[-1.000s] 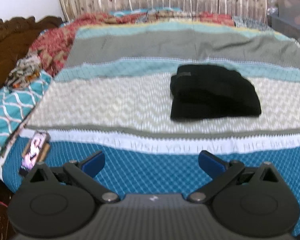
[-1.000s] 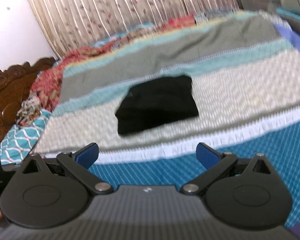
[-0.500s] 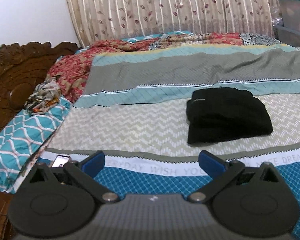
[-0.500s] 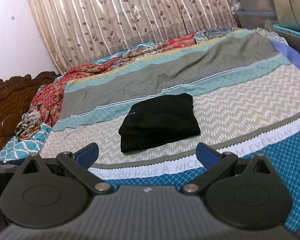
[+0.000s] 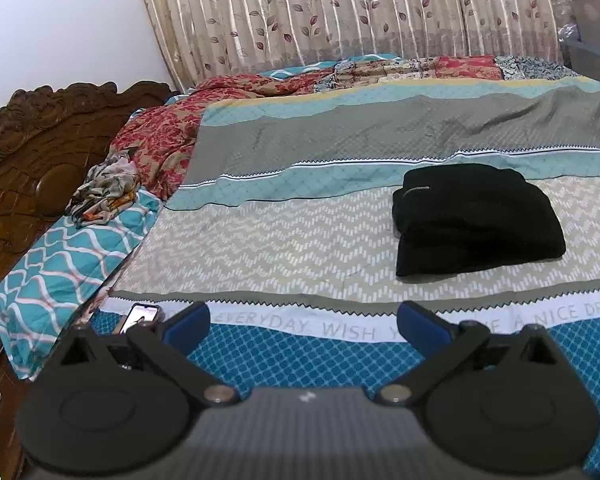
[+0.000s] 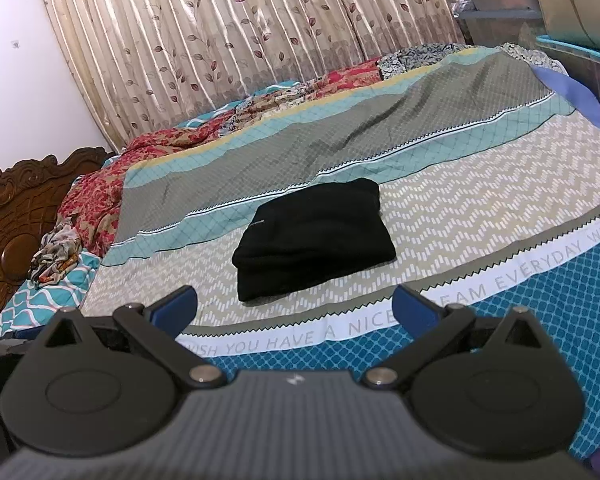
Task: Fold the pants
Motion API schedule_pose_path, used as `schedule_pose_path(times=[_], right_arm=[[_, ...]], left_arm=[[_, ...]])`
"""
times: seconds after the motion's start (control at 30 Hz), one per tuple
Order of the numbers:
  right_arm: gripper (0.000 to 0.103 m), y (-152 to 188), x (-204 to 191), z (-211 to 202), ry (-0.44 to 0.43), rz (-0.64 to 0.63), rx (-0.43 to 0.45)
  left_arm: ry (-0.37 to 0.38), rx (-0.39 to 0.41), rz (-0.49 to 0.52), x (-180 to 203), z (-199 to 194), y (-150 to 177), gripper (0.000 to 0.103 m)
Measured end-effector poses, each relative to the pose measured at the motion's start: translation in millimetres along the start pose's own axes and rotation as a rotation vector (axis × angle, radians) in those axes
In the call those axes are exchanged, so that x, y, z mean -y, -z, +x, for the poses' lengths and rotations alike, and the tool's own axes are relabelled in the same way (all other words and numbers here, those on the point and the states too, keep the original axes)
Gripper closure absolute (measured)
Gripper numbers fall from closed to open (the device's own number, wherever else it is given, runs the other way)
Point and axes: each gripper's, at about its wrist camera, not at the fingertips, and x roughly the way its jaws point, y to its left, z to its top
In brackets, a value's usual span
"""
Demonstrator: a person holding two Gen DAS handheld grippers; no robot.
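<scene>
One phone [image 5: 138, 317] in left view only, folded pants [image 6: 314, 238] in both

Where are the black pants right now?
The folded black pants lie on the bedspread's beige zigzag stripe, right of centre in the left wrist view, ahead of both open grippers.

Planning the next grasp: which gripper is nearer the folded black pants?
Right, though only slightly. The right gripper faces the folded black pants almost head-on; the left gripper sits back and off to their left.
</scene>
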Motion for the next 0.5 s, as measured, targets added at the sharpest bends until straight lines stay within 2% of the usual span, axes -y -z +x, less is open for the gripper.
schedule_pose_path(times=[0.5], right_arm=[[0.000, 5.8, 2.0, 3.5, 0.007, 0.003, -0.038]], left_arm=[[-0.005, -0.076, 0.038, 0.0, 14.9, 19.4, 0.000]])
